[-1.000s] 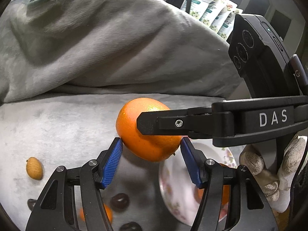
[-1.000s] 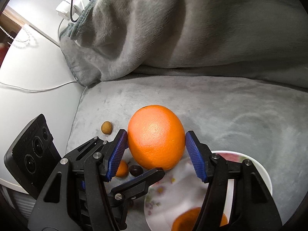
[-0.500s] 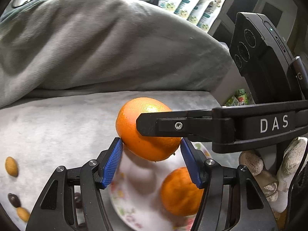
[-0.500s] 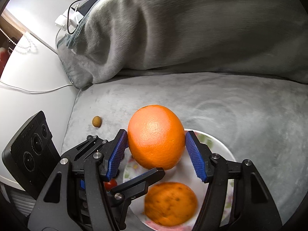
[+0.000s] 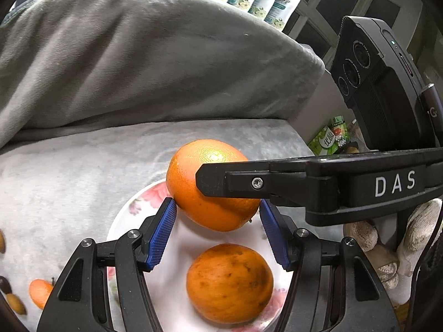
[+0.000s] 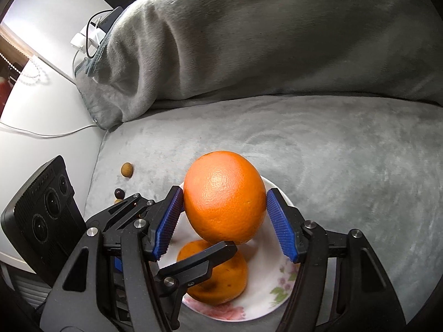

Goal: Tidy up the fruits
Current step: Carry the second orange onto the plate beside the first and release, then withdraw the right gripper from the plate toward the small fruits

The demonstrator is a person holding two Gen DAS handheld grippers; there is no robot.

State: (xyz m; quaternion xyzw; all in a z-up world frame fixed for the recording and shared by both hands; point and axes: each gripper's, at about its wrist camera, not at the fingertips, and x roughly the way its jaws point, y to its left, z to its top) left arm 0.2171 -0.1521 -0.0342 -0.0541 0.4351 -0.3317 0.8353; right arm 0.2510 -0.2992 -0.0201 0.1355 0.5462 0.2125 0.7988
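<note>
Both grippers are closing in on one big, smooth orange [image 6: 224, 197], holding it just above the white floral plate [image 6: 279, 279]. The right gripper [image 6: 224, 222] is clamping its blue ribbed pads [image 6: 280, 225] against the fruit's two sides, grasping it. The left gripper [image 5: 217, 231] is pinching the same orange [image 5: 213, 185] between its own blue pads [image 5: 162, 233], also clenched on it (a two-handed carry). Lying on the plate beneath is a duller, speckled orange [image 5: 229, 282]. The plate is sitting on a grey plush cushion [image 6: 332, 152], with a rumpled grey blanket [image 6: 263, 33] heaped behind. Small brown and dark fruits [image 6: 126, 170] are lying scattered on the cushion to the left.
</note>
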